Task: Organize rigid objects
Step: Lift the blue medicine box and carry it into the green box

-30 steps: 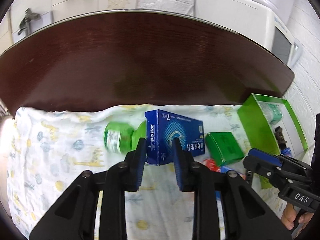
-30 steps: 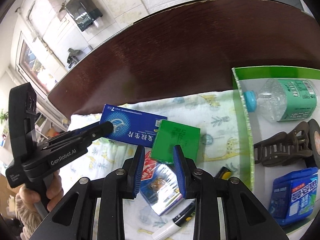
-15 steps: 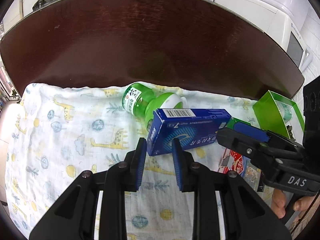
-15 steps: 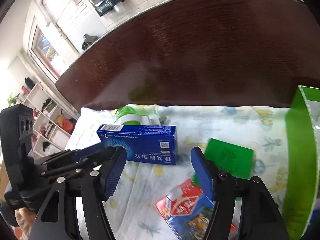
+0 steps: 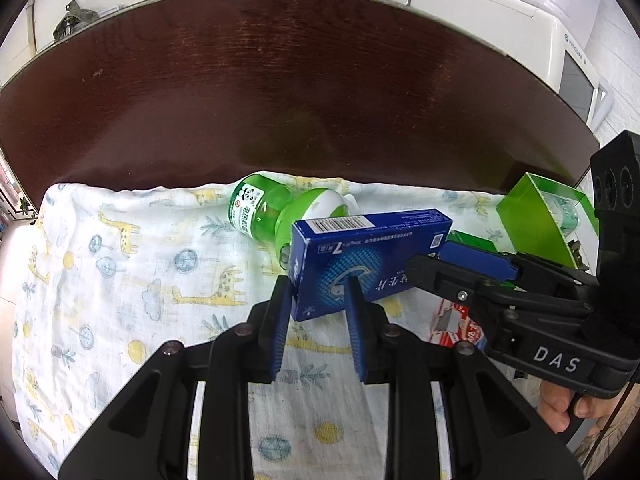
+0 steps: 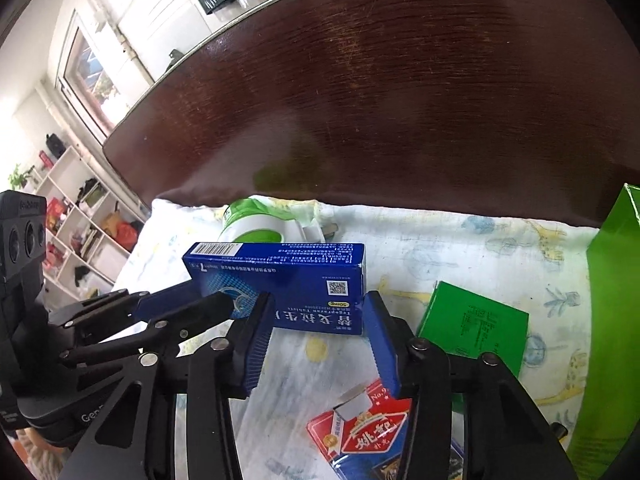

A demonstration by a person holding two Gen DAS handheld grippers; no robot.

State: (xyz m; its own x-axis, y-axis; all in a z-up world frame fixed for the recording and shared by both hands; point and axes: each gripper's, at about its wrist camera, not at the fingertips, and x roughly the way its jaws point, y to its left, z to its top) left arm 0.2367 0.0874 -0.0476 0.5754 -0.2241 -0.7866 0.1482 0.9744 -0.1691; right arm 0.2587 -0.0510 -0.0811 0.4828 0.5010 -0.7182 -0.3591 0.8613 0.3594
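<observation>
Above the giraffe-print cloth, just in front of the green bottle: long blue carton with white barcode and white lettering, pinched at one end by the left gripper, far end between the closing, spread right gripper.

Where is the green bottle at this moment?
In the left wrist view, the green bottle lies on its side on the printed cloth, near the cloth's far edge, just behind the blue box.
</observation>
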